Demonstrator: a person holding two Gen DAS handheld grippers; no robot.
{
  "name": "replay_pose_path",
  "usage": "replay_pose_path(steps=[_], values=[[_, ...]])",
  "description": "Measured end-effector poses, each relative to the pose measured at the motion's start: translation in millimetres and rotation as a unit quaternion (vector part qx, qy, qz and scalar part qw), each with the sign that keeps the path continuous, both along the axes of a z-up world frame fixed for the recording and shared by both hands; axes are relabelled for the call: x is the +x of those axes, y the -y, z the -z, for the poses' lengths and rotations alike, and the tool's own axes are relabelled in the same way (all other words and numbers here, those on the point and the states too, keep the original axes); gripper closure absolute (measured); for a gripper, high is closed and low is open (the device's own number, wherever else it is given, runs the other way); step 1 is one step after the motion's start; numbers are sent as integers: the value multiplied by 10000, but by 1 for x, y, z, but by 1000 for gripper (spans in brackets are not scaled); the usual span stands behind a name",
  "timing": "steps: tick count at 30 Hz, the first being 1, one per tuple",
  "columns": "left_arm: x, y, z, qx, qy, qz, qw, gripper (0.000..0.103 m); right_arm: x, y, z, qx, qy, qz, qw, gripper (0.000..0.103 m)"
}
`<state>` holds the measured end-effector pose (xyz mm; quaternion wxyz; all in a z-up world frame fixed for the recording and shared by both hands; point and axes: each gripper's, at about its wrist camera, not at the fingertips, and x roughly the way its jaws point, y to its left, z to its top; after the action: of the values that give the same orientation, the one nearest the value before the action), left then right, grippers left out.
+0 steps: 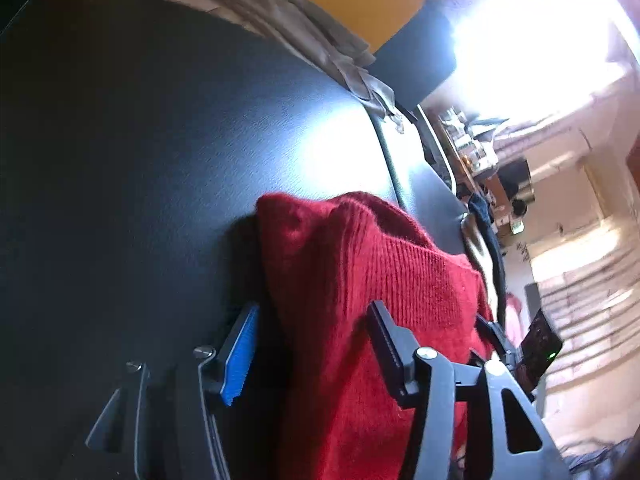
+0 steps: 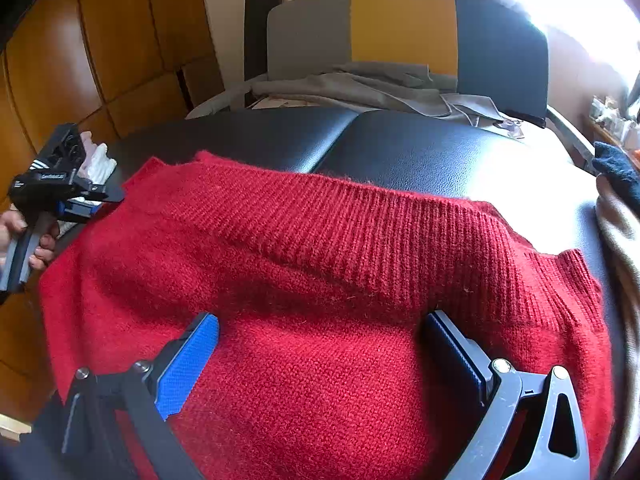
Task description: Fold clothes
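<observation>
A red knit sweater (image 2: pixel 320 264) lies on a black padded table (image 2: pixel 420 148), its ribbed hem toward the far side. My right gripper (image 2: pixel 320 344) is open, its jaws wide apart over the sweater's near part, holding nothing. My left gripper (image 1: pixel 312 344) is open at the sweater's (image 1: pixel 360 280) left edge, the fabric bulging between its blue pad and black pad without being pinched. The left gripper also shows in the right wrist view (image 2: pixel 76 200) at the sweater's left corner, held by a hand.
A grey garment (image 2: pixel 360 88) lies heaped at the table's far edge before a grey, yellow and dark chair back (image 2: pixel 404 28). A dark blue cloth (image 2: pixel 616 172) and a beige one (image 2: pixel 620 248) lie at the right. Wooden cabinets (image 2: pixel 100 48) stand at the left.
</observation>
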<state>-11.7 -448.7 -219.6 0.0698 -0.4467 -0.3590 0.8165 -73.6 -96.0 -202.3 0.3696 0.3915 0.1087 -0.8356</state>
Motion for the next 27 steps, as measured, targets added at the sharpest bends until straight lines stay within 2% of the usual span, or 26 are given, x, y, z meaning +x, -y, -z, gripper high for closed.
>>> replay_pose_path(steps=[2, 3, 4, 7, 14, 15, 17, 19, 21, 24, 27], values=[[-3, -6, -3, -184, -34, 34, 9998, 56, 0, -1, 0, -27, 12, -2, 10000, 0], [-5, -10, -4, -320, -8, 63, 9995, 67, 0, -1, 0, -35, 13, -3, 10000, 0], [-7, -14, -5, -440, 14, 85, 9990, 85, 0, 0, 0, -38, 13, -2, 10000, 0], [-8, -20, -7, -564, 27, 6, 9984, 89, 0, 0, 0, -54, 15, 5, 10000, 0], [-12, -14, -17, -906, 297, -160, 9953, 90, 1, -4, -7, -158, 120, -61, 9998, 0], [-12, -13, -21, -989, 317, -166, 9944, 90, 2, -8, -11, -264, 234, -89, 9993, 5], [-9, -5, -29, -1078, 356, -233, 9933, 90, 2, -20, -19, -489, 506, -185, 9973, 25], [-3, 5, -38, -1157, 382, -328, 9920, 90, 3, -36, -28, -486, 579, -242, 9968, 56], [0, 13, -48, -1294, 403, -379, 9900, 90, 1, -59, -39, -330, 553, -332, 9974, 69], [1, 20, -66, -1440, 437, -393, 9878, 90, -7, -78, -47, 70, 418, -411, 9983, 69], [3, 24, -86, -1302, 435, -436, 9896, 90, -21, -85, -49, 443, 305, -551, 9970, 69]])
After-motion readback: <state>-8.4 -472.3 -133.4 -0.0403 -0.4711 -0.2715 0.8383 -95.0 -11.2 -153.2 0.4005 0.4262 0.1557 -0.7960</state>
